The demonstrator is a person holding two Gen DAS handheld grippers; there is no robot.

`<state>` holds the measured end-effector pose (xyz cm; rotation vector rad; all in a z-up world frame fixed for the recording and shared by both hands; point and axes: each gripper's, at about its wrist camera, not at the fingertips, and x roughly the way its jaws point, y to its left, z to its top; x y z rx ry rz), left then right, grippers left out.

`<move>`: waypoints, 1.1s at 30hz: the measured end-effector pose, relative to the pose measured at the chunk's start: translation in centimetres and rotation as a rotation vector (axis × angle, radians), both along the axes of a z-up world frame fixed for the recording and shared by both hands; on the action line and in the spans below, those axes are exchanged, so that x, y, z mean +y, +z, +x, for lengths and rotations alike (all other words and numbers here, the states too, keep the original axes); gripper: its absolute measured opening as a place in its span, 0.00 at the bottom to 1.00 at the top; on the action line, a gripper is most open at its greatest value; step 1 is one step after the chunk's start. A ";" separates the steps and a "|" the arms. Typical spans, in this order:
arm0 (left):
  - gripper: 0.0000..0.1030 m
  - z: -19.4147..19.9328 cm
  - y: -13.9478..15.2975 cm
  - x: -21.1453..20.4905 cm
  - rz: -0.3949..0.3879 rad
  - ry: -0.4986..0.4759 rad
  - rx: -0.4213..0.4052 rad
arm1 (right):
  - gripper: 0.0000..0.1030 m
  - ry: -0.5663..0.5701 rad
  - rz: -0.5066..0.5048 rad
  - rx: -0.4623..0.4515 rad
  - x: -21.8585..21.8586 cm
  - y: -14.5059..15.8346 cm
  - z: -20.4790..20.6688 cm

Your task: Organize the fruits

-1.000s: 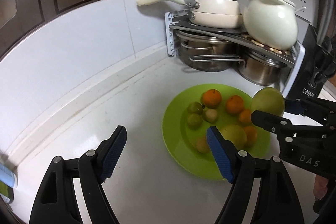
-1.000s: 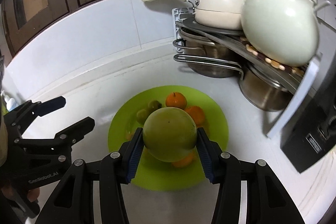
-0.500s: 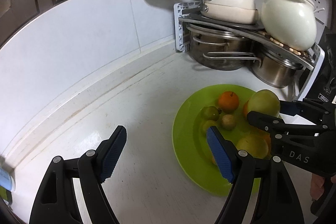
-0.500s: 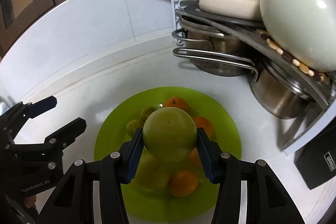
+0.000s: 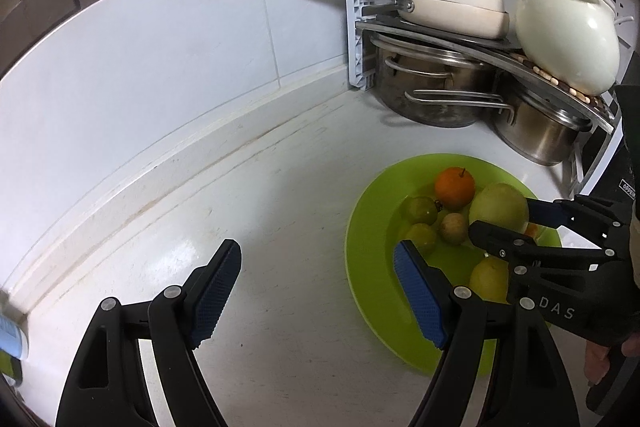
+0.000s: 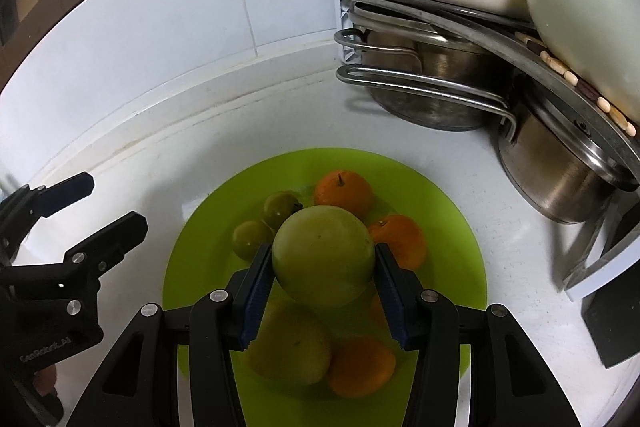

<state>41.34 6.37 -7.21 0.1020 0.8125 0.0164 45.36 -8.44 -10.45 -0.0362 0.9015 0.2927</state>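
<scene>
Right gripper [image 6: 323, 281]: jaws clamped on large green fruit [image 6: 323, 255], held over green plate [image 6: 460, 227] of fruit. Left gripper [image 5: 316, 291]: jaws wide apart, empty, over desk [image 5: 280, 195] left of plate.

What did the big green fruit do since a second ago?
The right gripper carried the big green fruit forward and down, so it now hangs low over the middle of the green plate, just above the other fruit. It stays clamped; nothing was let go. The left gripper stays open and empty, and the oranges lie where they were.
</scene>
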 end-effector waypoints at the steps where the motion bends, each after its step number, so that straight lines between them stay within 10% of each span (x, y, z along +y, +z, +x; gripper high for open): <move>1: 0.76 0.0 0.0 0.0 -0.001 0.002 -0.001 | 0.50 0.001 -0.006 -0.003 0.1 0.0 -0.1; 33: 1.00 -17.3 7.5 -0.1 -0.062 -0.095 -0.181 | 0.82 -0.199 -0.004 -0.242 -1.9 8.9 -20.7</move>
